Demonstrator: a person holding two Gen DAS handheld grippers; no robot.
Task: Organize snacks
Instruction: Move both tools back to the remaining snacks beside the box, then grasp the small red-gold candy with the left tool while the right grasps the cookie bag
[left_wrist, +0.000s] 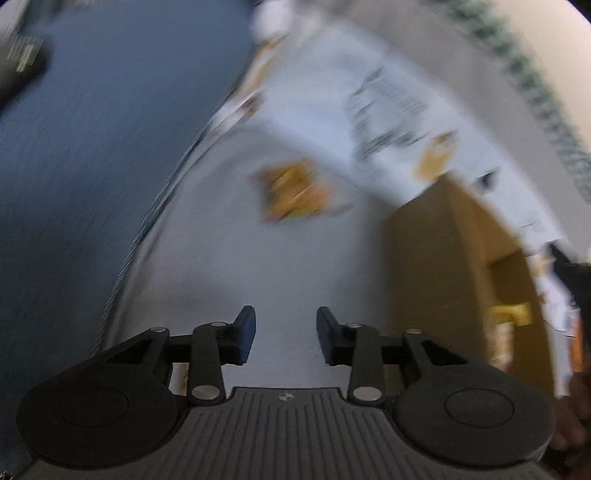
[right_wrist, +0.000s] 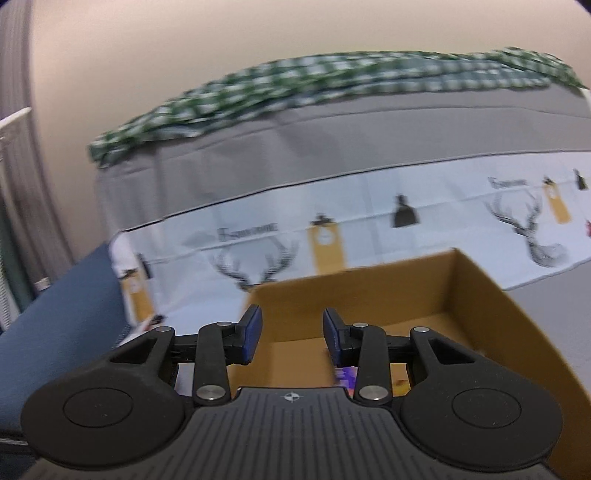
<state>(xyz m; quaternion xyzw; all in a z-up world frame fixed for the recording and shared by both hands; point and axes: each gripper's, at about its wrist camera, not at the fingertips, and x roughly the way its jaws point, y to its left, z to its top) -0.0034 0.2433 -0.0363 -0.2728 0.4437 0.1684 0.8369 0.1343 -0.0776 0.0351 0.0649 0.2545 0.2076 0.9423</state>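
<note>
Your left gripper has its jaws parted with nothing between them, over the pale grey surface. Ahead of those jaws, well apart from them, lies an orange-yellow snack packet; it is badly blurred, but it looks flat, with its long axis running from near-left to far-right of the jaws, and which end is its top cannot be told. To the right of the left jaws stands the cardboard box, with something yellow inside it. Your right gripper is also released and empty, its jaws spread just above the box's near left corner. Only the right wrist view shows a purple wrapper below the right finger, inside the box, and the antler-print cloth sharply. Only the left view shows the loose packet.
</note>
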